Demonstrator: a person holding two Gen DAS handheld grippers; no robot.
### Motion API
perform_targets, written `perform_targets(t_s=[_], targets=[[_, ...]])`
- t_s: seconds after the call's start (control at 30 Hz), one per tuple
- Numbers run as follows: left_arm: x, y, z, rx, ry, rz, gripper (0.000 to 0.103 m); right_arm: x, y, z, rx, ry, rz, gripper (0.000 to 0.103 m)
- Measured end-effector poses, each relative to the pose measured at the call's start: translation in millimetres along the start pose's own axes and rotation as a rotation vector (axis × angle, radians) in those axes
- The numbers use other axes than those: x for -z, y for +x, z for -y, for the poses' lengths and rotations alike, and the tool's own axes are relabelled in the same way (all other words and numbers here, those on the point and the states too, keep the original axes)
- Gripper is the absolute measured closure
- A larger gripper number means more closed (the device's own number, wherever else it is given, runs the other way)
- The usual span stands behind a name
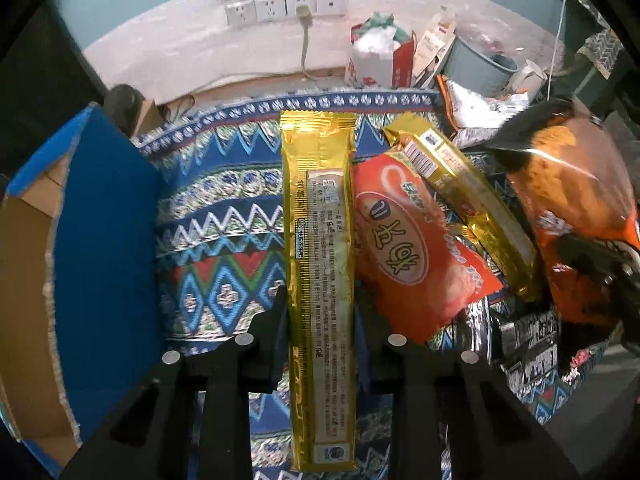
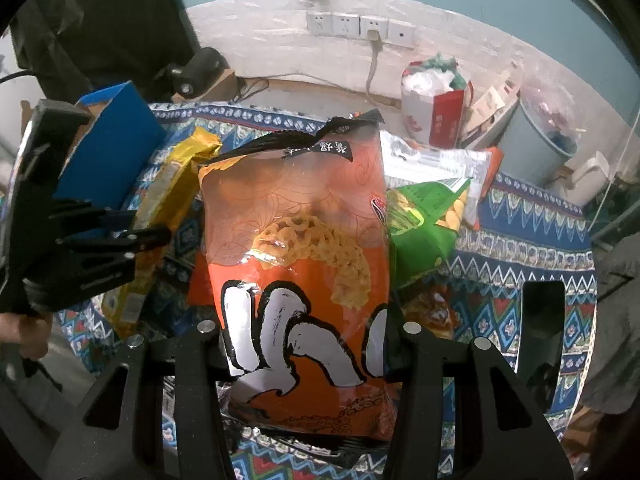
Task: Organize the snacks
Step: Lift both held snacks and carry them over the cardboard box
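Taking the long wrapped biscuit pack [image 1: 322, 280] as the landmark, it lies lengthwise on the patterned cloth [image 1: 224, 216] over the worktop. The open cardboard box [image 1: 100, 232] stands to its left, apart from it. Touching its right edge lies a flat snack packet [image 1: 412, 248], and a second long pack [image 1: 460, 196] rests slanted on top of that packet. Further right is the large crisp bag [image 1: 572, 200]. Behind the landmark, past the cloth's far edge, wall sockets [image 1: 284, 8] sit on the wall.

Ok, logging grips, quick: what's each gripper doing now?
Left gripper: shut on the gold pack.
Right gripper: shut on the orange bag.
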State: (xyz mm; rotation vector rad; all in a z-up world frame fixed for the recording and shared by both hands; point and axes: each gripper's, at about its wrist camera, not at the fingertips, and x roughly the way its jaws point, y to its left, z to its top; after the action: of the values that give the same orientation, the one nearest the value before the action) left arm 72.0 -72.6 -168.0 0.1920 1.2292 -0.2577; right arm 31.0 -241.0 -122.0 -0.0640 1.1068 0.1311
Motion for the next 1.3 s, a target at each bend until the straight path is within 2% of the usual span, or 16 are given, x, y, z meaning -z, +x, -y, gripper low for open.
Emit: perform_targets(t_s=[0.33,0.67,0.97,1.3], targets=[[17.3,-67.5,-26.0,-0.026,0.013,0.124,0.075,-13.9,-19.8,-28.5,0.002,-0.035,0.054,0.056],[25.4,-117.4,-52.2,-0.032,-0.005,0.220,0.075,-29.8,-35.8,-65.7,-0.016,-0.078,0.109,0.056],[33.6,-147.6,-93.0,-0.050,-0.078,0.283,0.075,-46.1,-32.0,-99.1,-0.043,-0.114,0.119,0.056],[47.7,-158.3,-152.1,-0.143,-0.167,0.308,0.075,-68.2,-24.3,-149.5,-0.096,-0.164,0.134,0.056]])
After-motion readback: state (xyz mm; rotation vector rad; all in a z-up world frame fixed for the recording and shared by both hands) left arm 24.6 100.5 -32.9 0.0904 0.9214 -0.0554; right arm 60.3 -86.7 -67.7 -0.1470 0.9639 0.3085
